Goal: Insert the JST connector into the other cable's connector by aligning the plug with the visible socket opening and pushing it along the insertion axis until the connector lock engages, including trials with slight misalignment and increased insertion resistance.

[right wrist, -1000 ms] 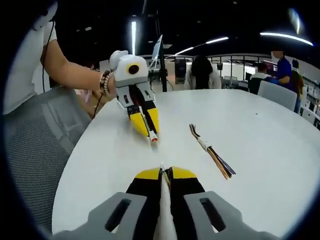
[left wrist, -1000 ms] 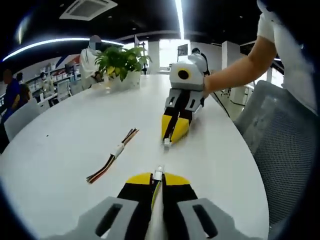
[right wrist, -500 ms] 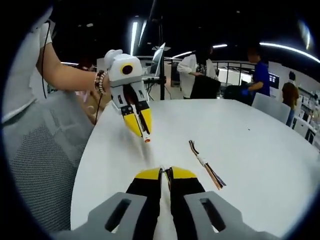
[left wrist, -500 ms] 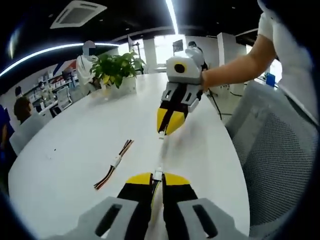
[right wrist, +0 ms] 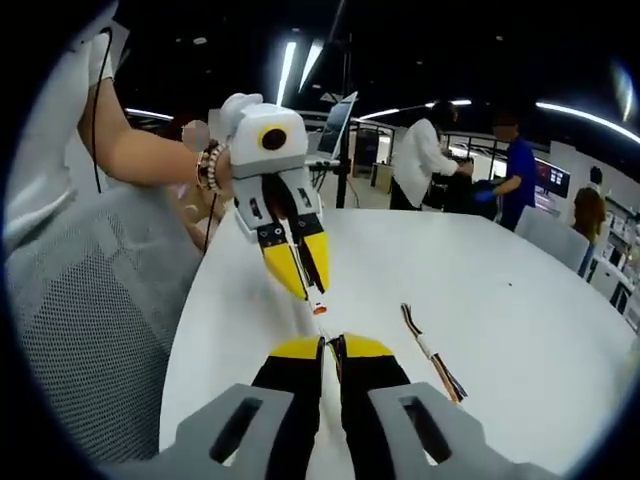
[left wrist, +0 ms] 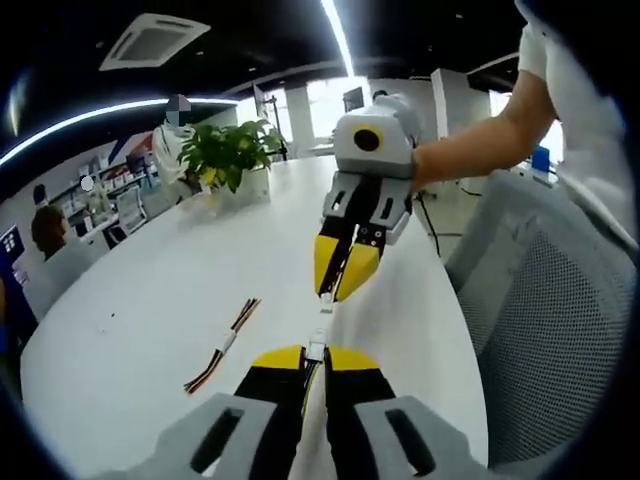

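In the left gripper view, the left gripper (left wrist: 315, 352) is seen with its yellow-tipped black jaws clenched on a small white JST connector (left wrist: 316, 349), whose thin wires run back between them. At 12 o'clock from it, the right gripper (left wrist: 333, 296) is held point down, its tapered yellow jaws pinched on a second connector (left wrist: 326, 305), just apart from the first. A bundle of multicoloured wires (left wrist: 221, 346) with a white joint lies flat on the smooth white oval desk (left wrist: 150, 300) at 9 o'clock. A leafy potted plant (left wrist: 228, 152) stands at the far end, and a grey mesh chair (left wrist: 545, 330) is seen at 3 o'clock. No legible writing is seen.

In the right gripper view, the left gripper's connector (right wrist: 318, 308) shows an orange-red tip.
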A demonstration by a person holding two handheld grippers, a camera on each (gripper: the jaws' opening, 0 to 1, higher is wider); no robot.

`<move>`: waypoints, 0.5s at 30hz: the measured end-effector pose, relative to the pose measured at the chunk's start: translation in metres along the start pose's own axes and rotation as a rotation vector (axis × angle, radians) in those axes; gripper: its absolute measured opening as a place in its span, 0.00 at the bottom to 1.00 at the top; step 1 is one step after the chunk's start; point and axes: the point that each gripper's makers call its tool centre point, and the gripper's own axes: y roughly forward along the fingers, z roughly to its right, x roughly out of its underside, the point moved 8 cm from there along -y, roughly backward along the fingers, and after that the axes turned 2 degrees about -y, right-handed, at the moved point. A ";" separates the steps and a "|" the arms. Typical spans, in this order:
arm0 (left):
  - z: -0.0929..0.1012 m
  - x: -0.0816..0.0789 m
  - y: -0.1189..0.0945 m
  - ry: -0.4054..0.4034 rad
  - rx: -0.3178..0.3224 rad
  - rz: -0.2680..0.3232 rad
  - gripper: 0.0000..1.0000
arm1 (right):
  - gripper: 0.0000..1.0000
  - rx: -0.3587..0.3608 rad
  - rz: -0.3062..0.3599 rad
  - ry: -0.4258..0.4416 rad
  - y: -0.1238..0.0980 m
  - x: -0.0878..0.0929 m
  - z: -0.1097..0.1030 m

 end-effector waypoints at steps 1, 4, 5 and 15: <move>0.000 0.001 0.001 -0.003 0.000 0.001 0.01 | 0.02 0.002 0.000 -0.001 0.002 -0.001 0.000; 0.001 0.002 0.003 -0.005 0.002 -0.003 0.01 | 0.02 0.003 -0.006 -0.001 0.004 0.000 0.001; 0.001 0.002 0.003 -0.004 0.002 0.000 0.01 | 0.02 0.004 -0.009 -0.001 0.005 0.001 0.001; 0.002 0.003 0.007 -0.008 -0.003 0.008 0.01 | 0.03 0.014 -0.015 0.022 0.006 0.004 0.001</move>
